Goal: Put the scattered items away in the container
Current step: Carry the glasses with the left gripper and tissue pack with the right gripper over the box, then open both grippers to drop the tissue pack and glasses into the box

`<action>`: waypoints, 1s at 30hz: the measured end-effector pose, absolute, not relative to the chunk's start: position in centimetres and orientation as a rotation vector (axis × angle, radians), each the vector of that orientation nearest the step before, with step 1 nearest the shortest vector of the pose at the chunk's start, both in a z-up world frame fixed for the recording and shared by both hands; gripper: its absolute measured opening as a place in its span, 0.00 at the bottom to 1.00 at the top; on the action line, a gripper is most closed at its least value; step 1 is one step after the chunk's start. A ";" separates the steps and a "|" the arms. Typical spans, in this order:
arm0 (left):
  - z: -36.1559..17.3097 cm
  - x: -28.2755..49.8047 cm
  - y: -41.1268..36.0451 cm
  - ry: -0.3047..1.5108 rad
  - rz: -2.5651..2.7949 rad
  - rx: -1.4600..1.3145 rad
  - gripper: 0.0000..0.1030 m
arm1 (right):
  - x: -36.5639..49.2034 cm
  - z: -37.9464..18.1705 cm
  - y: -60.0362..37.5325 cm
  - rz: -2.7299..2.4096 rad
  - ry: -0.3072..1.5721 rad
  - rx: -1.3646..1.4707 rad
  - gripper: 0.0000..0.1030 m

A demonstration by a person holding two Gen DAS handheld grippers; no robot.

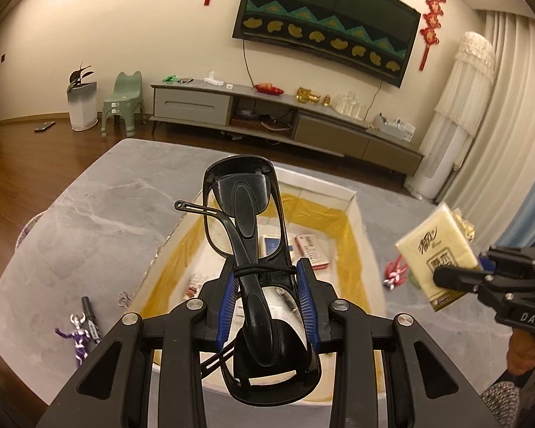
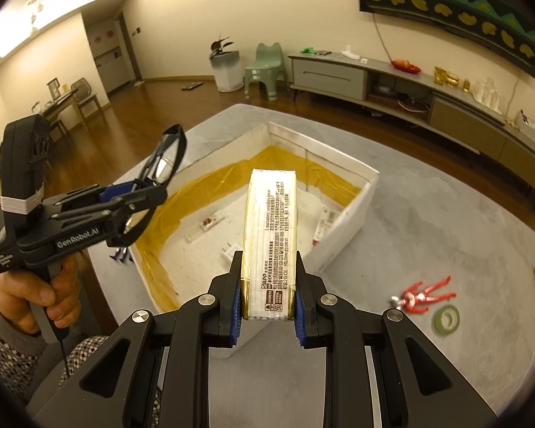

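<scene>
1. Holding both loads over the box (image 2: pixel 342 230), the grippers are each clamped on an item: the left gripper (image 1: pixel 265 297) has its blue pads (image 1: pixel 228 303) pinching black glasses (image 1: pixel 246 214) at the folded temples, and the right gripper (image 2: pixel 267 301) grips a tissue pack (image 2: pixel 271 228) by its near end.
2. Ahead of and below both tools sits the open white box with yellow tape along its inner walls; a few small packets already lie on its floor.
3. To release well, I would lower each tool until its item is just above the floor, then open, so the glasses do not drop lens-first.
4. The tissue pack sticks out long past the fingertips, so tilt it down along the box's length.
5. Remaining on the grey table (image 1: pixel 89 214): a purple figure (image 1: pixel 77 335) and marker (image 1: pixel 91 315) to the left gripper's lower left, a red figure (image 2: pixel 422 297) and green tape roll (image 2: pixel 446 315) to the right gripper's right.
</scene>
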State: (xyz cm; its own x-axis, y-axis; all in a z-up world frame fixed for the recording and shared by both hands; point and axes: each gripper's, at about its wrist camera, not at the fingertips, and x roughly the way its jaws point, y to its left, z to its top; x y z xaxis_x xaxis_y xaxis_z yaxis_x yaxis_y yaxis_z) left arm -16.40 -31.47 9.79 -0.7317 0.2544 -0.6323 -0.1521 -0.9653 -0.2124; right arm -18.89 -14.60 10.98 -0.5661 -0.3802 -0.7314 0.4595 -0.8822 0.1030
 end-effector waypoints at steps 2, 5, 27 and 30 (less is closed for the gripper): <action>9.4 -16.9 -31.4 -0.194 2.719 -1.063 0.33 | -19.6 10.9 -15.4 -2.408 0.152 1.100 0.23; 8.7 -17.6 -31.1 -0.165 2.702 -1.112 0.33 | -21.0 10.7 -16.7 -2.379 0.162 1.113 0.24; 5.0 -20.9 -31.0 -0.102 2.601 -1.345 0.33 | -35.5 5.8 -24.3 -2.282 -0.011 1.395 0.24; 4.6 -21.5 -31.5 -0.133 2.605 -1.372 0.33 | -37.6 4.7 -24.8 -2.293 -0.109 1.372 0.33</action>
